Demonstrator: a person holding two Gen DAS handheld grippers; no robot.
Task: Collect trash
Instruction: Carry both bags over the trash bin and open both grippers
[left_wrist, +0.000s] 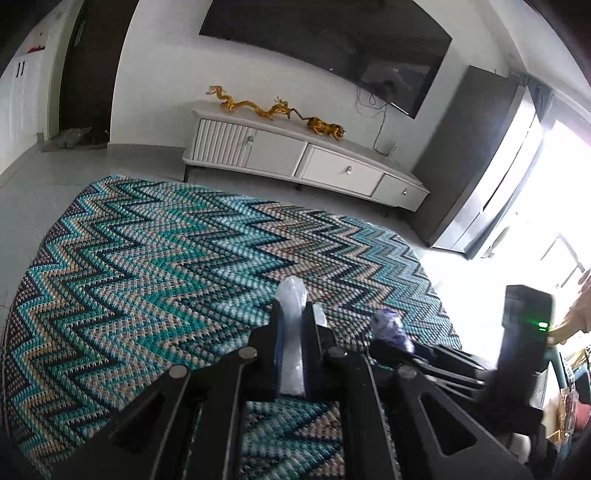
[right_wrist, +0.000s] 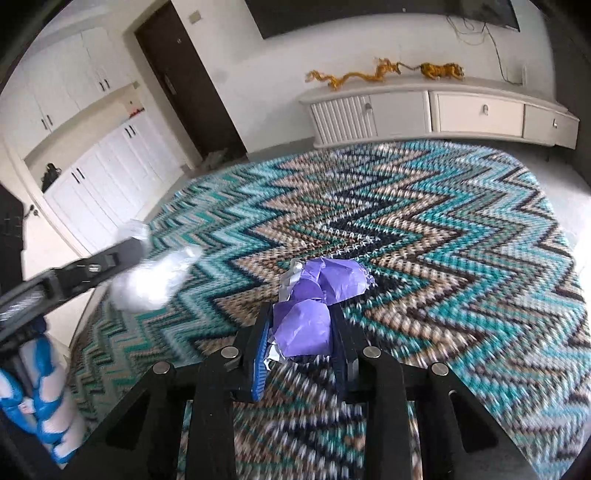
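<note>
Left gripper (left_wrist: 294, 314): black, angular, two fingers pressed together on a clear plastic wad (left_wrist: 293, 332), crinkled and glossy, which sticks out past the tips; the right wrist view shows it bulging, whitish and blurred.
Right gripper (right_wrist: 301, 325): two fingers with blue ridged pads (right_wrist: 260, 363), clamped on crumpled purple paper (right_wrist: 317, 295), matte and creased, with white scraps at its edge.
Trash count: two pieces, one in each gripper, both held over the rug.
Rug (left_wrist: 147, 266): flat, woven-looking, zigzag bands in teal, tan, navy and white; its far edge stops short of the cabinet, with a strip of bare grey floor (left_wrist: 37, 206) between.
Open room: the rug's whole middle lies free.
TV cabinet (left_wrist: 314, 162): low, white, rounded ends, one ribbed door.
Figurines (left_wrist: 277, 110): golden, glossy; a long dragon and a tiger.
Screen (left_wrist: 332, 48): one dark panel on the wall.
</note>
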